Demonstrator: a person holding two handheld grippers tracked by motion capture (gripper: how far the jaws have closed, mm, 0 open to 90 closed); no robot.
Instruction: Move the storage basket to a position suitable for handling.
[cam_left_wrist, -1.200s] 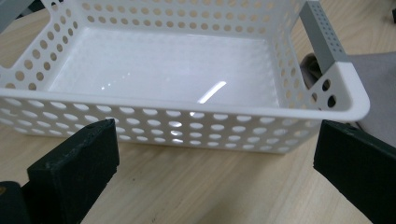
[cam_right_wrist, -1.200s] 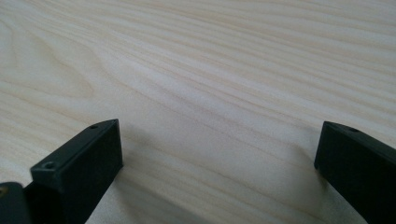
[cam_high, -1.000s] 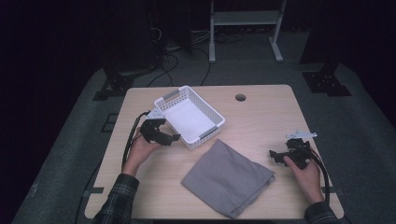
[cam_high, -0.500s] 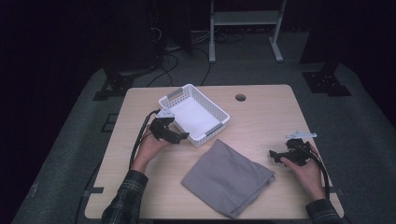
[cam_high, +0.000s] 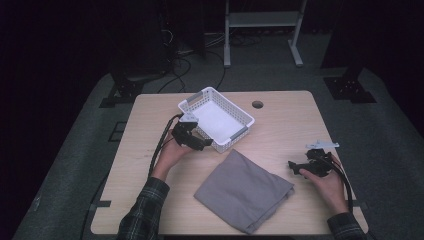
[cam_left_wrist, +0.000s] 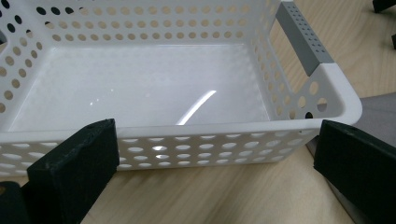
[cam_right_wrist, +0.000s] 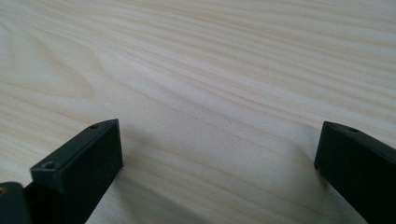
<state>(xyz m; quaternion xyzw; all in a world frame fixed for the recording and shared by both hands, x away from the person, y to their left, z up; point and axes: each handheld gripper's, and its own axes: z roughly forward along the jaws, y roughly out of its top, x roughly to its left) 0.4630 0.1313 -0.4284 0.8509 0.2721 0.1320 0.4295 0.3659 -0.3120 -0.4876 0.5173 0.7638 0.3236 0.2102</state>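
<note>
A white perforated basket (cam_high: 235, 105) with grey handles sits empty at the back middle of the wooden table (cam_high: 285, 125). My left gripper (cam_high: 201, 143) is open at its near long wall. In the left gripper view the jaws spread wide on either side of that wall (cam_left_wrist: 187, 133), with the left gripper (cam_left_wrist: 215, 161) just short of it. A folded grey cloth (cam_high: 245, 190) lies flat at the front centre, and its corner (cam_left_wrist: 380, 112) shows past the basket. My right gripper (cam_high: 296, 166) rests open just right of the cloth, and in its own view the right gripper (cam_right_wrist: 217, 158) has bare wood between the jaws.
A round cable hole (cam_high: 257, 104) is in the table behind the basket. A metal stand (cam_high: 260, 20) and floor cables (cam_high: 190, 55) lie beyond the far edge. Bare wood (cam_high: 290, 120) stretches to the right of the basket.
My left gripper has moved forward and right, up to the basket's near wall. The right gripper, cloth and basket have stayed put.
</note>
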